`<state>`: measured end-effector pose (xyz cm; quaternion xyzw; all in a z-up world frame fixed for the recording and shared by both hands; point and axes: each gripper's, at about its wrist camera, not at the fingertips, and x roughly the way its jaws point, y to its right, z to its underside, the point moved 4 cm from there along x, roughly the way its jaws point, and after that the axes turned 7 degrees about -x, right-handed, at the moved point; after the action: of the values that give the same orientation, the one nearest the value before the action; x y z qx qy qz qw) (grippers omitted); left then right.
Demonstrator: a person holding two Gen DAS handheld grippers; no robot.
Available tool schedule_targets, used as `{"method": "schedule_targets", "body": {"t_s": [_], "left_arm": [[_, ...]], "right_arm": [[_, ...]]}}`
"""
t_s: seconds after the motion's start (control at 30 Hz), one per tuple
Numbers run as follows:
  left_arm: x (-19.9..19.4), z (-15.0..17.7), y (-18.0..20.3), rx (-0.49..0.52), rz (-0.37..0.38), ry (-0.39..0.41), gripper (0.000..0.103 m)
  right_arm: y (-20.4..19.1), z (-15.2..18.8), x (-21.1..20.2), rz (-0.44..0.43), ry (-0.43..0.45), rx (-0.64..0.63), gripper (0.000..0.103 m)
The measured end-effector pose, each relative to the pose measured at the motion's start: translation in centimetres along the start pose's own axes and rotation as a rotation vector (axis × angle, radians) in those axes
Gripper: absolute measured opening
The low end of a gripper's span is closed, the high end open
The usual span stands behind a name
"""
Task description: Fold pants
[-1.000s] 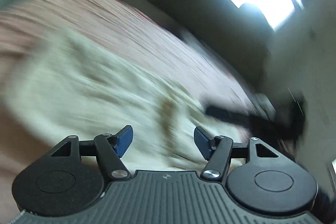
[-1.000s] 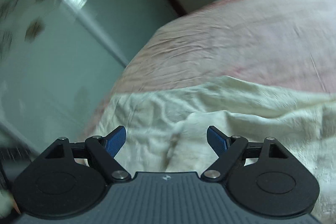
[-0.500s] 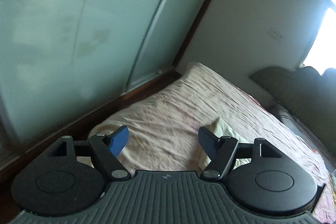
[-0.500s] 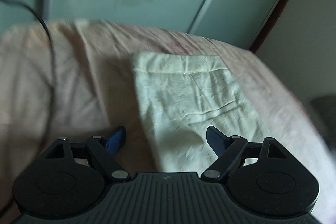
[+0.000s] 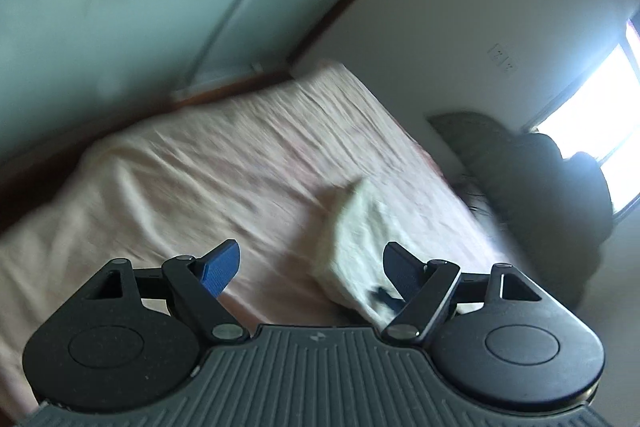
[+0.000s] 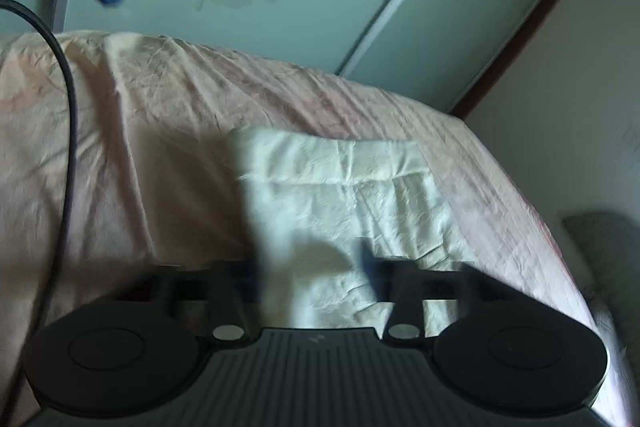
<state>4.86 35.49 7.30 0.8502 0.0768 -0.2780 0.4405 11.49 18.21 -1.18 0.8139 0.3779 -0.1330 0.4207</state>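
Pale cream crinkled-fabric pants (image 6: pixel 344 195) are seen lying flat on the wrinkled peach-pink bed sheet (image 6: pixel 160 131), folded into a compact rectangle, hem band toward the far edge. In the left wrist view the same bundle (image 5: pixel 356 247) sits right of centre, partly behind the right-hand finger.

Left gripper (image 5: pixel 310 267): jaws spread wide, blue pads clear, nothing between them, held above the sheet. Right gripper (image 6: pixel 312 267): fingers smeared by motion blur; a gap with cloth showing through is visible, so the jaws are read as apart, nothing pinched. Contact with the cloth cannot be told.

Task is judged nearly done; only a final fold or tidy-up may remain.

Risks:
- Right unit is moving fast just over the bundle. If a fingertip catches the top layer, the fold could be dragged open or skewed.
- Fabric is thin and crinkled, and looks layered. If a grasp is taken, only the top ply may be pinched and the stack peeled apart.
- The black cable (image 6: pixel 68 147) draped across the sheet on the left could snag or sweep the sheet, shifting the bundle.
- The sheet is loose and wrinkled. A low pinch could take sheet with the pants.
- The bundle lies toward the right edge of the bed; a push that way could slide it off.
- Both views are blurred, so alignment would be poorly judged until motion is slowed.
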Motion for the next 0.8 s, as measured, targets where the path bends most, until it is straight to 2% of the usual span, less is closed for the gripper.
{"method": "schedule_targets", "body": {"t_s": [0.07,0.13,0.23,0.4,0.5,0.57,0.6,0.63,0.67,0.77,0.8], "left_arm": [[1.0,0.3,0.5,-0.023,0.046,-0.035,0.08],[2.2,0.4,0.9,-0.043,0.068,-0.064,0.081],[4.8,-0.2,0.7,-0.137,0.107,-0.127,0.083],[10.8,-0.8,1.4,-0.258,0.182,-0.289,0.084],[14.5,-0.4,1.4,-0.303,0.136,-0.35,0.083],[16.5,0.1,1.1,-0.316,0.071,-0.397,0.074],[17.2,0.3,1.1,-0.311,0.038,-0.41,0.062],[17.5,0.4,1.1,-0.3,0.02,-0.408,0.042],[17.7,0.4,1.3,-0.283,0.012,-0.404,0.032],[17.3,0.5,2.2,-0.18,-0.04,-0.354,0.016],[17.1,0.5,2.7,-0.134,-0.048,-0.338,0.016]], "right_arm": [[0.0,0.1,-0.4,0.009,0.024,0.039,0.017],[0.5,0.1,-1.3,0.02,0.062,0.096,0.013],[1.5,0.2,-2.6,0.007,0.089,0.146,0.01],[1.9,0.6,-3.2,0.006,0.104,0.155,0.01],[2.1,0.7,-3.3,-0.005,0.111,0.168,0.01],[2.2,0.7,-3.3,-0.01,0.115,0.177,0.01],[2.3,0.8,-3.3,-0.012,0.117,0.183,0.01],[2.4,0.9,-3.3,-0.018,0.12,0.193,0.01],[2.5,1.0,-3.3,-0.047,0.12,0.213,0.01],[4.0,2.2,-3.6,-0.227,0.1,0.37,0.017],[5.2,3.0,-3.9,-0.285,0.109,0.464,0.018]]}}
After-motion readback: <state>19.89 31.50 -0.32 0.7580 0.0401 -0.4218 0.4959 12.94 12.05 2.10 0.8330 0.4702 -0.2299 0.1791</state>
